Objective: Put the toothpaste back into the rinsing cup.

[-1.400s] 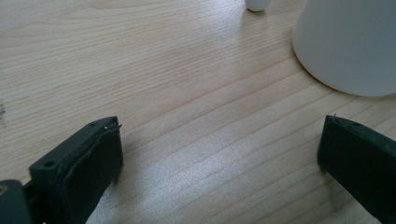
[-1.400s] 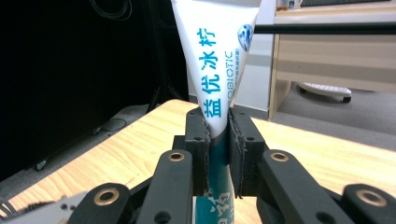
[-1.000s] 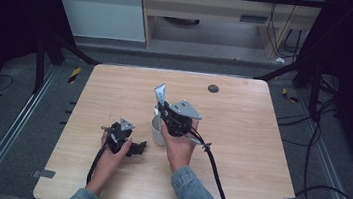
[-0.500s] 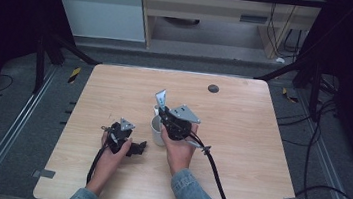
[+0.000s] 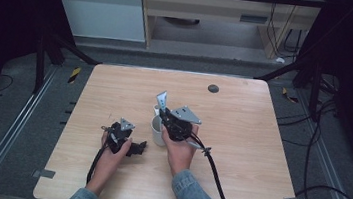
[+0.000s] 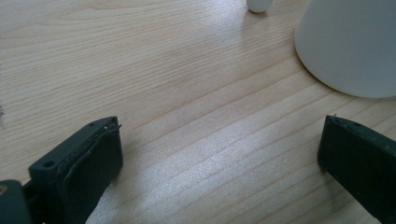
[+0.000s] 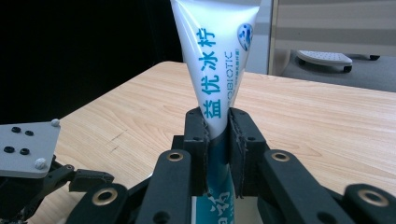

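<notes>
Left gripper [image 5: 134, 148]: we rest it with jaws apart, nearer the worktop's near edge | white cup [image 5: 158, 130]: just right of it | right gripper [image 5: 163, 114]: we clamp the toothpaste tube [image 5: 162, 100] above the cup, mid-worktop | far and right sides bare.

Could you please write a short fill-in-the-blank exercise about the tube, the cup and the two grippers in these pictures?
1. The right gripper is shut on a white and blue ____.
2. The left gripper rests on the wooden table with its jaws ____.
3. The white cup stands ____ the two grippers.

Missing words: tube; open; between
</notes>
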The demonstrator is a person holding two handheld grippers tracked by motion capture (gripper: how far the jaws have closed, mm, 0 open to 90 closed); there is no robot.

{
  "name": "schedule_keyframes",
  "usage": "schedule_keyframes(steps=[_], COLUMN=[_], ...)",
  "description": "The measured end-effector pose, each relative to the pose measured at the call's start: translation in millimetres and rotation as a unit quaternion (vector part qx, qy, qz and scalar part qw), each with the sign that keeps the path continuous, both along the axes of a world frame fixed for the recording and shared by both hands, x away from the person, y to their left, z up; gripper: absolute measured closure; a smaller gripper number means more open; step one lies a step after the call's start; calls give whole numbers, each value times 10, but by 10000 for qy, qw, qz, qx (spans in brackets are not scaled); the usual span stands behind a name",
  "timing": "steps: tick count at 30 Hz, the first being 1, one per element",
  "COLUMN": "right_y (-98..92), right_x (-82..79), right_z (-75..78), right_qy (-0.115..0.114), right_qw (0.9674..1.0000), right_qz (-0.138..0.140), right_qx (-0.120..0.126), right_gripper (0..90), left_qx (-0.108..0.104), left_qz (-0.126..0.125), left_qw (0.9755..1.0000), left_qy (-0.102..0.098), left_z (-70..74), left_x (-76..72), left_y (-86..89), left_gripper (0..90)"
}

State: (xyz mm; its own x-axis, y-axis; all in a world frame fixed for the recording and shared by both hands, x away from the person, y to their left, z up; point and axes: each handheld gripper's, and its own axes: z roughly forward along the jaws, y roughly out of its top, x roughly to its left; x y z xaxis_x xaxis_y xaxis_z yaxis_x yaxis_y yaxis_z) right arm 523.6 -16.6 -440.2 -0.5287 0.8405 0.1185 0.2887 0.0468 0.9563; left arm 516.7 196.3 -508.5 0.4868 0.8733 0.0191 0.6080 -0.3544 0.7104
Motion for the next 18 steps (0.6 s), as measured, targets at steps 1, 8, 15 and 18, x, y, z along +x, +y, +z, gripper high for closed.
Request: schedule_keyframes(steps=[1,8,15,18], right_y=[2,-7,4,2], right_x=[-1,2,5,7], right_z=[0,4,9,10], right_qy=[-4,8,11,8], right_qw=[10000,10000,10000,10000], right_qz=[5,32,49,52], right_qx=[3,-25,-43,-57], right_gripper=[784,779,776,775], left_qx=[0,0,-2,-1], left_qz=[-1,-2,-3,-4], left_qw=[10000,10000,10000,10000], left_qy=[0,0,-1,-2], left_z=[0,0,0,0], left_x=[0,0,1,1], left_y=[0,0,0,0], left_gripper=[0,0,0,0])
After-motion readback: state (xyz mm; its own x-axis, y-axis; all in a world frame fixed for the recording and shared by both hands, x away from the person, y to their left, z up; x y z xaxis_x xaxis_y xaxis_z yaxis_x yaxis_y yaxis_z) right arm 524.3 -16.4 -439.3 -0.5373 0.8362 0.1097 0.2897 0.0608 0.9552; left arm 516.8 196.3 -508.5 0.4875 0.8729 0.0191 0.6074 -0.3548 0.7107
